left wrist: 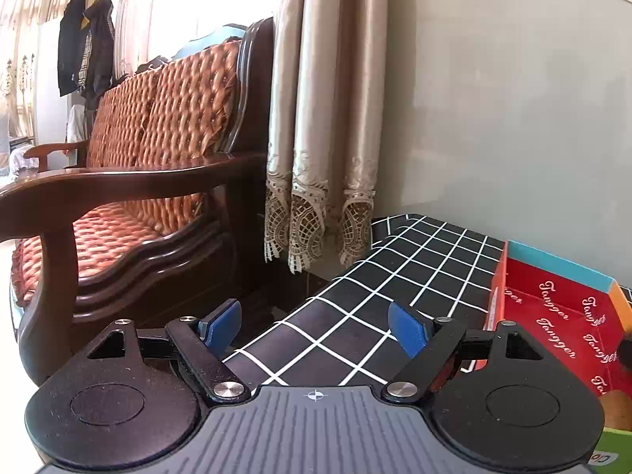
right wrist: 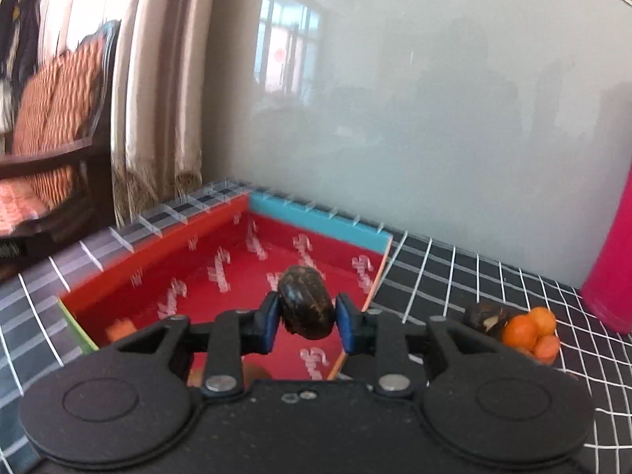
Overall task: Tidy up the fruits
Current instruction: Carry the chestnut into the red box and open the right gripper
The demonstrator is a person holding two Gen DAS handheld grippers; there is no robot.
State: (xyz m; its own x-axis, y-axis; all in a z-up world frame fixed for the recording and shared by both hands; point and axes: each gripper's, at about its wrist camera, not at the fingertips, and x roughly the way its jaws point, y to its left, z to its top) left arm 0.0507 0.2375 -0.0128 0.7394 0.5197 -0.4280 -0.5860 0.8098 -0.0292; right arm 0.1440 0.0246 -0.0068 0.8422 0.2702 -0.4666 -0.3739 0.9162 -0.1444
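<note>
The right gripper (right wrist: 304, 326) hangs over the red box (right wrist: 221, 276), a dark fruit (right wrist: 305, 302) between its blue pads (right wrist: 271, 322). The left pad touches the fruit; a thin gap shows at the right pad, so the hold looks slack, possibly already letting go. The frame is blurred toward the left.

Other fruit waits on the checked cloth (right wrist: 474, 276): a cluster of oranges (right wrist: 531, 331) with a second dark fruit (right wrist: 484, 316) touching it, near a pink bottle (right wrist: 616, 260). Something orange (right wrist: 120, 328) lies in the box's near corner.

The left gripper (left wrist: 316, 330) is spread wide and empty over the cloth, beside the box's left wall (left wrist: 498, 288).

Risks, as judged:
- A slack grip on a round fruit may drop it early; it could roll or bruise.
- The fruit hangs toward the box's right wall; released there, it may clip the rim and bounce out onto the cloth.
- Reaching back for the oranges, the gripper could knock the bottle.
</note>
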